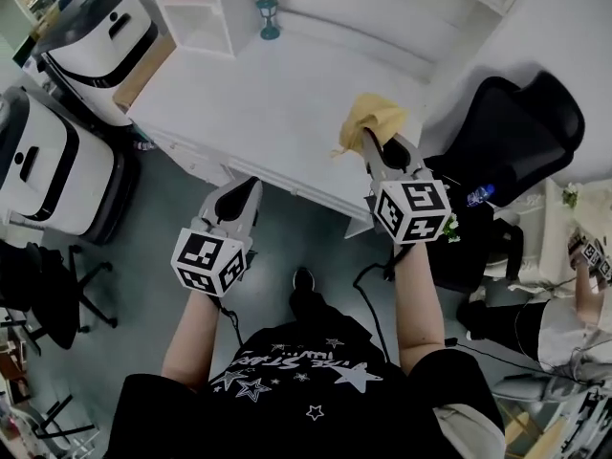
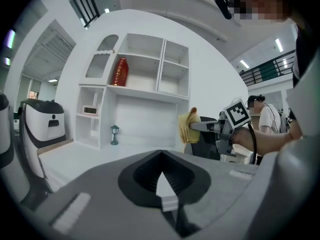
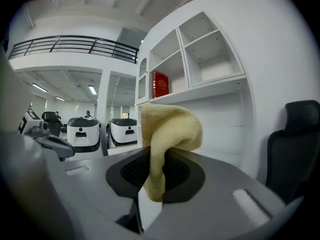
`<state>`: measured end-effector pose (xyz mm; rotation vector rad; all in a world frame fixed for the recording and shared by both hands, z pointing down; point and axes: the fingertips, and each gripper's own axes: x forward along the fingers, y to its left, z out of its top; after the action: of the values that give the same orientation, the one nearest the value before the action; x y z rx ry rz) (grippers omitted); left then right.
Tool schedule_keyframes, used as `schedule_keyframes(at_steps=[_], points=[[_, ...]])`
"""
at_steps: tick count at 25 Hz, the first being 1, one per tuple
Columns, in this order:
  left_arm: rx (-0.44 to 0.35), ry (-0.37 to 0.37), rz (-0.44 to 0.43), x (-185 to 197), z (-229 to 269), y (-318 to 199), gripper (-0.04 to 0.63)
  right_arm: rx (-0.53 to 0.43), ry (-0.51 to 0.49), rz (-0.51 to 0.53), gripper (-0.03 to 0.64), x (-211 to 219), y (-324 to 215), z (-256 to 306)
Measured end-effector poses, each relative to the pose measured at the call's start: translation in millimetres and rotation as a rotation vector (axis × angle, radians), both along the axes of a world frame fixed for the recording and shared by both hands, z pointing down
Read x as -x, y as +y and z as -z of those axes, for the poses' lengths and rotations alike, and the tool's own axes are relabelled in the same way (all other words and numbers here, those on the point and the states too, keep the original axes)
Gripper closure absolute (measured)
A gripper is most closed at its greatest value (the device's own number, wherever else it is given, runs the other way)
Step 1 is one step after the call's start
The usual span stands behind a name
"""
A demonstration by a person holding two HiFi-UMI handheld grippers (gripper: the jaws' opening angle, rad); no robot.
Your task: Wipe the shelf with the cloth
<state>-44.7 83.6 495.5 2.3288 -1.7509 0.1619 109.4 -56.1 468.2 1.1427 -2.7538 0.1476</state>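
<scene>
**A:** How far along are we with the shelf (image 2: 145, 91)?

**B:** We judge the wiping has not begun. The white shelf stands at the far side of the tabletop (image 1: 268, 113). Nothing we hold is touching any of its boards.

**A:** And the tabletop itself?

**B:** It is mostly bare. We stand at its near edge, with both arms out over that edge and not reaching in toward the far side.

**A:** Where is the cloth (image 1: 375, 118)?

**B:** It is at the near right of the tabletop, lifted in the air and well apart from the shelf. The right gripper view shows the yellow cloth (image 3: 167, 134) bunched above the jaws, with a fold hanging down between them. Our right tongs (image 1: 369, 142) are clenched on it.

**A:** So picking it up is done. What about our left tongs (image 1: 247, 191)?

**B:** They are closed on nothing, with the jaw tips meeting in the left gripper view. They hang to the near left, just off the tabletop's edge.

**A:** What is left to do, then?

**B:** All the wiping, as we see it. We would carry the cloth to the far side and press it onto a board. A red box (image 2: 120, 71) in an upper left compartment and a small lantern (image 1: 269, 17) at the shelf's foot will need working around.
</scene>
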Motion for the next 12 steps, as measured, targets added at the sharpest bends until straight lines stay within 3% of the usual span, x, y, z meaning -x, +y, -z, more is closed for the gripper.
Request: schedule_keyframes(at_steps=[5, 12], points=[[0.048, -0.004, 0.032, 7, -16, 75, 0.592, 0.033, -0.012, 0.063, 0.538, 26, 67, -17], [0.054, -0.007, 0.106, 38, -13, 190, 0.592, 0.065, 0.016, 0.125, 0.538, 56, 186, -24]])
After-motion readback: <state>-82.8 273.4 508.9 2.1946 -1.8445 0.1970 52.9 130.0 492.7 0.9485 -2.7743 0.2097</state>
